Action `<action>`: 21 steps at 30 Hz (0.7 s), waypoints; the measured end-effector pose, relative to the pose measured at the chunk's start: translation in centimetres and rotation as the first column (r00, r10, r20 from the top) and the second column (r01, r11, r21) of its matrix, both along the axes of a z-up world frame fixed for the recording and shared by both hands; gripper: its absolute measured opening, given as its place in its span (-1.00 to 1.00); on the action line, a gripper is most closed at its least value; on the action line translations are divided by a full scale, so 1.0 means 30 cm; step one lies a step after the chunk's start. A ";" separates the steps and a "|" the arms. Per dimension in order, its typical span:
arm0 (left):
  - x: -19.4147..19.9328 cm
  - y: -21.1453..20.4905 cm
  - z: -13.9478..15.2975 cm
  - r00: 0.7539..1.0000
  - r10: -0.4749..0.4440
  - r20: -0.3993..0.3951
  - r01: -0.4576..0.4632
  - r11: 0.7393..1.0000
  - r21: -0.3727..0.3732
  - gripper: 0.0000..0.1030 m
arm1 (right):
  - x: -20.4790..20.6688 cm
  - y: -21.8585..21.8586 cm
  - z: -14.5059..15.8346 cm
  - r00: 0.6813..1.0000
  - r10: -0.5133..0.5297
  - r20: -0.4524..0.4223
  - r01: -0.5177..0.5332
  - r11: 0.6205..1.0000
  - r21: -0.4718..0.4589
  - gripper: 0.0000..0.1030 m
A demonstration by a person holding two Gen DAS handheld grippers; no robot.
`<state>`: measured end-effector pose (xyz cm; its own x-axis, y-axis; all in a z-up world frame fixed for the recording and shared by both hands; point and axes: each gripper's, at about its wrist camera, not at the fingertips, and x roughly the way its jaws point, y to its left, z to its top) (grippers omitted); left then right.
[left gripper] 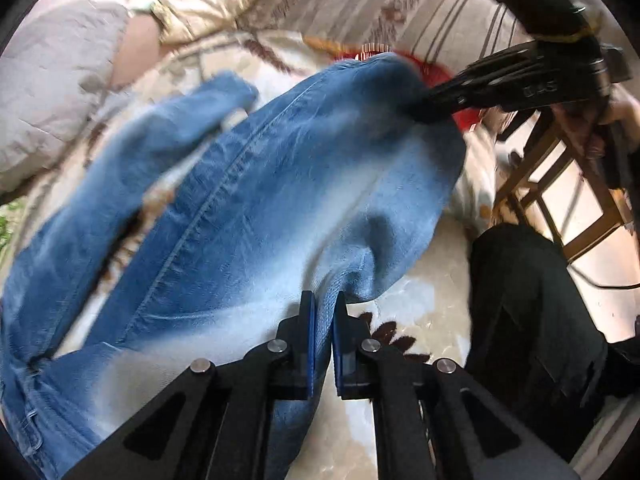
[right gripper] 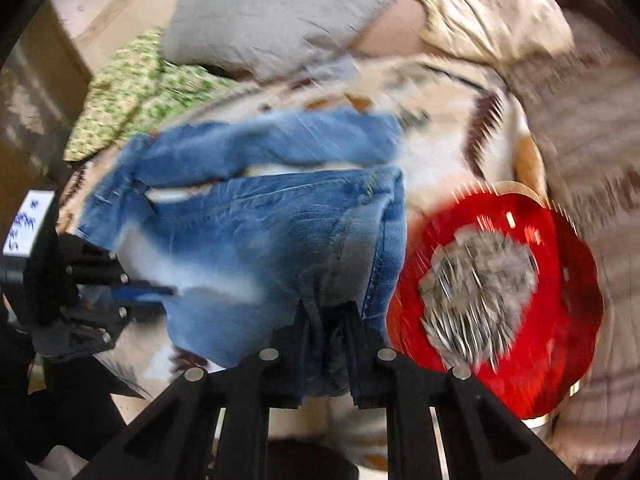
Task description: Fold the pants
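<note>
Both grippers' jaws pinch the jeans (left gripper: 248,200).

faded blue jeans (left gripper: 240,208), red plate (right gripper: 560,280), prob. green-print cloth (right gripper: 132,92)

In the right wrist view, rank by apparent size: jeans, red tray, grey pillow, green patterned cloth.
1. jeans
2. red tray and grey pillow: look alike, and the tray sits nearer, so unranked
3. green patterned cloth
</note>
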<state>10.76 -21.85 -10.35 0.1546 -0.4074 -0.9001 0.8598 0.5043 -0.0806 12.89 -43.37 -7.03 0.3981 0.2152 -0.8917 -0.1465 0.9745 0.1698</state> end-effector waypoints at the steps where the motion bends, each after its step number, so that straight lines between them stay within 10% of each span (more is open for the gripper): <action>1: 0.003 -0.009 -0.023 1.000 0.004 -0.006 -0.004 1.000 0.028 -0.87 | -0.006 -0.008 -0.014 1.000 -0.016 -0.013 0.016 1.000 0.007 -0.63; 3: 0.020 -0.013 -0.037 0.999 0.037 -0.035 -0.035 0.999 0.041 -0.64 | -0.013 -0.022 -0.038 0.998 -0.050 -0.048 0.050 0.999 -0.011 -0.33; 6: 0.018 0.041 0.037 0.991 0.133 0.032 -0.133 0.991 -0.001 0.79 | -0.038 -0.019 0.001 0.997 -0.072 0.007 0.072 0.995 -0.071 0.57; 14: -0.032 0.463 0.218 0.910 0.364 0.200 -0.372 0.928 0.000 0.82 | -0.062 0.130 0.153 0.992 0.035 0.121 -0.030 0.999 -0.039 0.57; 21: -0.143 0.951 0.227 0.815 0.528 0.240 -0.558 0.826 0.079 0.82 | -0.064 0.573 0.092 0.924 0.361 0.124 -0.369 0.928 0.044 0.57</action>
